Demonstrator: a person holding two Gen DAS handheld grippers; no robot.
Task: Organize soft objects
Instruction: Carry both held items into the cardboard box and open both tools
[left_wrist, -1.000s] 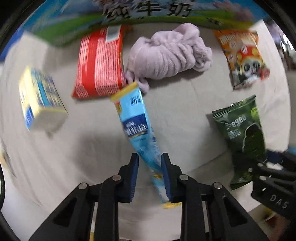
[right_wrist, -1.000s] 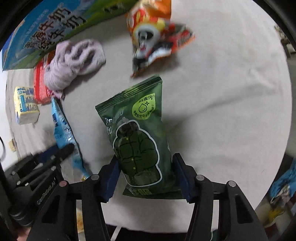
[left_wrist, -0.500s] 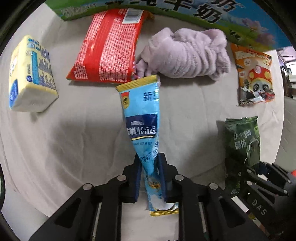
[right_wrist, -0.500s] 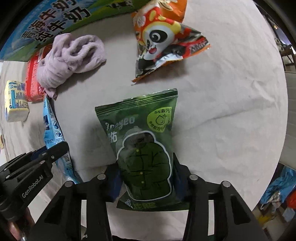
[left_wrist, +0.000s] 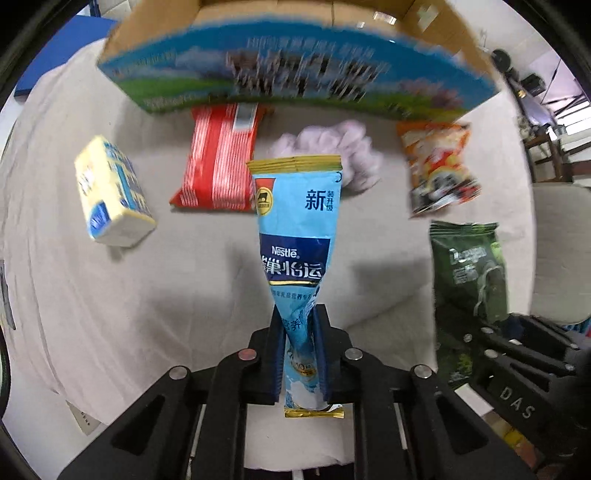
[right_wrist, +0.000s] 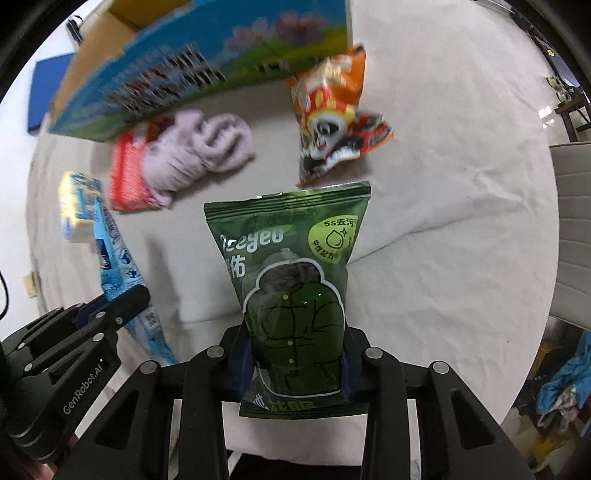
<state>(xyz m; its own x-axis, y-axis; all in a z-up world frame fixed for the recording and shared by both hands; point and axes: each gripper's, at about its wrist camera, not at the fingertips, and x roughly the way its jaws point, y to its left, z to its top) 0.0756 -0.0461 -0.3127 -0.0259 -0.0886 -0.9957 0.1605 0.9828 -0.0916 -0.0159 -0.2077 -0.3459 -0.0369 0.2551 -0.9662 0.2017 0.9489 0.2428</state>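
My left gripper (left_wrist: 298, 339) is shut on a blue Nestle pouch (left_wrist: 295, 229) and holds it raised above the bed; the pouch also shows in the right wrist view (right_wrist: 118, 273). My right gripper (right_wrist: 295, 354) is shut on a green wipes pack (right_wrist: 291, 280) and holds it lifted; it shows in the left wrist view (left_wrist: 469, 273) too. On the bed lie a red packet (left_wrist: 221, 162), a lilac towel (left_wrist: 332, 151), an orange panda snack bag (left_wrist: 436, 173) and a yellow-blue tissue pack (left_wrist: 110, 195).
An open cardboard box (left_wrist: 295, 70) with blue and green print stands at the far side of the white bed sheet (left_wrist: 184, 295). A grey chair back (right_wrist: 572, 229) is at the right edge.
Both grippers have risen with their packs, lifting them off the sheet. The views tilted up, so the box's open top now shows.
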